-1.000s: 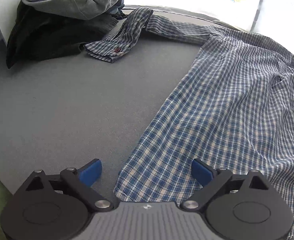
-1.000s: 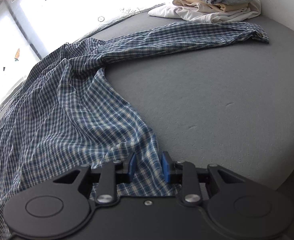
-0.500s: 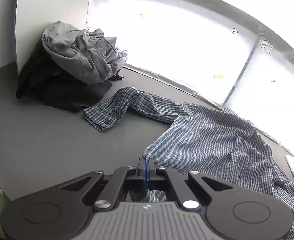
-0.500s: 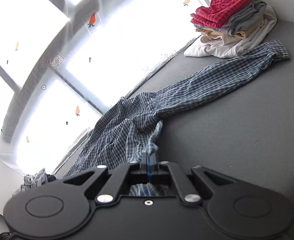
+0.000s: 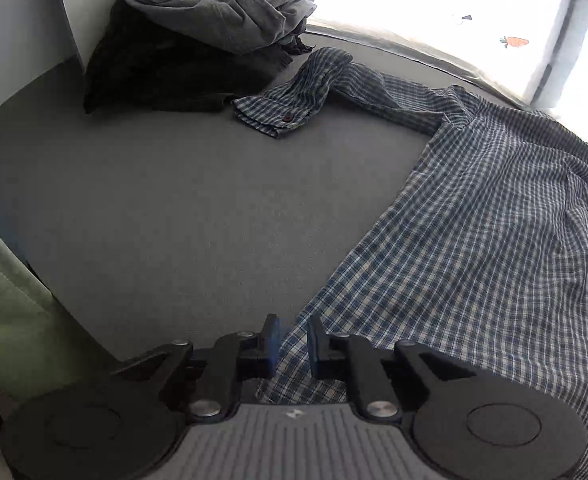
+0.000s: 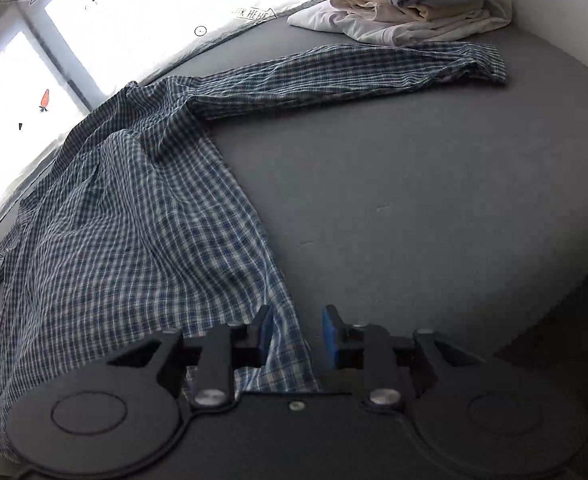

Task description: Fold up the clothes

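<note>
We are working with one blue-and-white plaid shirt (image 5: pixel 482 248) that is lying spread out on the grey surface (image 5: pixel 181 216), its body running from the window side down to our two grippers.

Our left gripper (image 5: pixel 291 344) is sitting at the shirt's near hem corner with its two blue pads (image 5: pixel 271 340) parted by a narrow gap; the plaid cloth is passing between them, but they are not pressing on it. Our right gripper (image 6: pixel 297 336) is sitting at the opposite hem corner, its two blue pads (image 6: pixel 329 334) spread wider, with the shirt's edge lying in the gap beside the left-hand pad.

We are counting two sleeves. One sleeve (image 5: pixel 314 88) is bending toward the far corner, its buttoned cuff (image 5: pixel 277 118) lying just beside one heap of unfolded clothes (image 5: pixel 197 28), grey garments on top of dark ones. The other sleeve (image 6: pixel 354 76) is stretching straight out, its cuff ending near one stack of folded clothes (image 6: pixel 418 4), where we are seeing a red item on top, grey and beige ones under it, and white at the bottom.
</note>
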Tool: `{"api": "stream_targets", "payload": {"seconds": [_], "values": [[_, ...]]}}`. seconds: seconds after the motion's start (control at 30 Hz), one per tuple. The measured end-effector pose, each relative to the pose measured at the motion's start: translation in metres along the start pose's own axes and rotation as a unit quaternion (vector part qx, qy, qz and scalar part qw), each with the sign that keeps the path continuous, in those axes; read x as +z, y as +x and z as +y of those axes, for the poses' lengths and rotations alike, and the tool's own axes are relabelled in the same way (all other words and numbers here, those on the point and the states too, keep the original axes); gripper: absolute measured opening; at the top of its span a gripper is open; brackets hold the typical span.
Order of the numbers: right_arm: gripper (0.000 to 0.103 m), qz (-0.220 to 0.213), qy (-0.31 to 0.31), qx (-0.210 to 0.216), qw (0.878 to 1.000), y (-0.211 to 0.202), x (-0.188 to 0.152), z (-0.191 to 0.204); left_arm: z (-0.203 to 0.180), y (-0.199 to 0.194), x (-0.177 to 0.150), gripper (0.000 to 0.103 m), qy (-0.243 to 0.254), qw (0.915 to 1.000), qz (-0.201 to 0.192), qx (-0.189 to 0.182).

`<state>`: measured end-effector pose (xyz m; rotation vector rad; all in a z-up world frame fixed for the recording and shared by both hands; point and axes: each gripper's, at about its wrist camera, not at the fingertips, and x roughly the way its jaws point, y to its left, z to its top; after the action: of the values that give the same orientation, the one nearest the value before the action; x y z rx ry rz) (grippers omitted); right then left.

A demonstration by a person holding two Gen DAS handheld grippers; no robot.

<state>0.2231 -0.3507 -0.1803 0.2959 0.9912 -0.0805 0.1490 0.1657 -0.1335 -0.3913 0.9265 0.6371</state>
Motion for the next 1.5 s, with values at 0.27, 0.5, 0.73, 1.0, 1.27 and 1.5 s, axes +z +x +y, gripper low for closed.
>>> {"api": "stream_targets", "payload": {"seconds": [0.27,0.5,0.73,1.0,1.27,1.5], "values": [[0.052,-0.036,-0.061,-0.007,0.997,0.002,0.032,0.019,-0.036,-0.011,0.013,0.048,-0.005,0.9987,-0.042,-0.026],[0.052,-0.039,-0.121,0.034,0.991,0.025,0.069,0.041,-0.094,-0.018,0.017,0.056,0.017,0.9971,-0.057,-0.047],[0.053,-0.045,-0.173,0.082,0.981,0.061,0.125,0.053,-0.158,-0.017,0.017,0.063,0.063,0.9949,-0.068,-0.041],[0.061,-0.072,-0.205,0.1,0.971,0.109,0.203,0.093,-0.236,0.025,0.065,0.066,0.121,0.9885,-0.06,-0.067],[0.066,-0.091,-0.181,0.14,0.969,0.192,0.3,0.184,-0.319,0.129,0.187,0.075,0.159,0.9673,-0.072,-0.184],[0.061,-0.053,-0.043,0.235,0.97,0.291,0.36,0.239,-0.378,0.219,0.256,0.078,0.16,0.9469,-0.063,-0.272]]}}
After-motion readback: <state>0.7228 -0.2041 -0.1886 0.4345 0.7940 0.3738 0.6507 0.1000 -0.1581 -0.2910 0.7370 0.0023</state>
